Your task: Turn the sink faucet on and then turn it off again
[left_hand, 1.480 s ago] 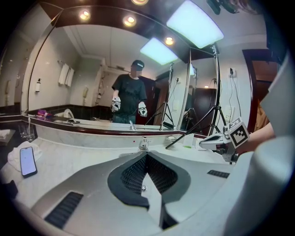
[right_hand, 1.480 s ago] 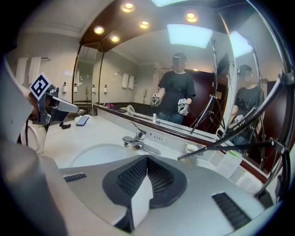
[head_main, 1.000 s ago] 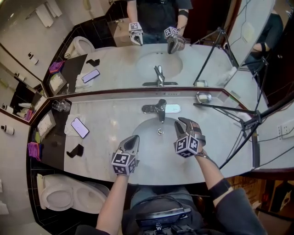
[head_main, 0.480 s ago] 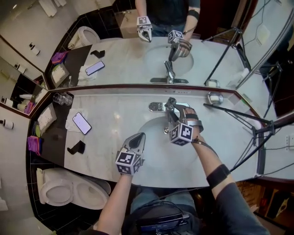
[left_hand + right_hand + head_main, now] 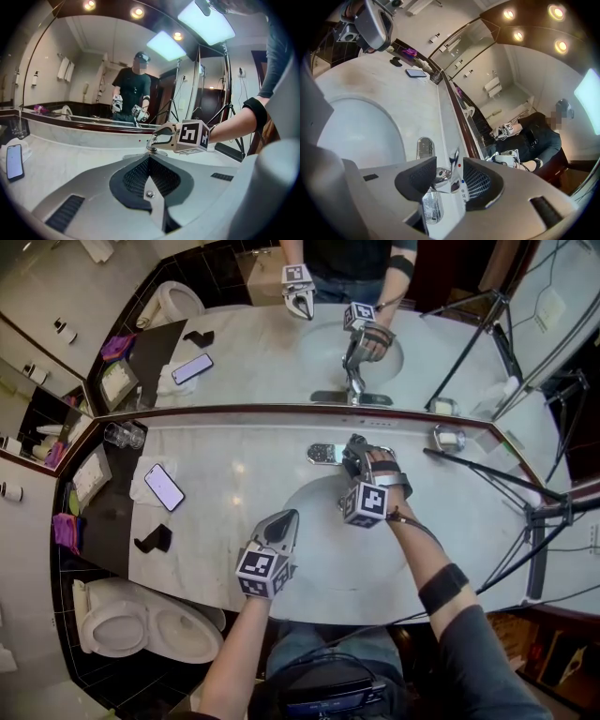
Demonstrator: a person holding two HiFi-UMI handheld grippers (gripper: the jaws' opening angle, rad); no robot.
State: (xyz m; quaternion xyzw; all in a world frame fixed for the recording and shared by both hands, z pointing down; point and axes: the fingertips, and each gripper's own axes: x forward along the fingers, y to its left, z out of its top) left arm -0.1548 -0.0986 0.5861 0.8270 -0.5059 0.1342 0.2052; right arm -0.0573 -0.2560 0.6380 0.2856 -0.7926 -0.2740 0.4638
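Note:
The chrome faucet (image 5: 328, 455) stands on the marble counter behind the oval basin (image 5: 305, 512). My right gripper (image 5: 355, 456) reaches over the basin to it. In the right gripper view its jaws are open, with the faucet handle (image 5: 451, 174) between the two dark pads (image 5: 417, 177); I see no firm pinch. No water shows in the basin (image 5: 356, 136). My left gripper (image 5: 280, 519) hovers over the basin's near left rim, shut and empty; in the left gripper view its tips (image 5: 149, 158) meet and point at the right gripper (image 5: 158, 139) on the faucet (image 5: 151, 149).
A phone (image 5: 164, 487) lies on a cloth at the counter's left, with a glass (image 5: 114, 434) behind it. A soap dish (image 5: 448, 439) sits right of the faucet. Tripod legs (image 5: 497, 486) cross the counter's right end. The wall mirror rises just behind the faucet.
My right gripper has moved from over the basin's front to the faucet, rolled, and widened its jaws around the handle. The left gripper has barely shifted.

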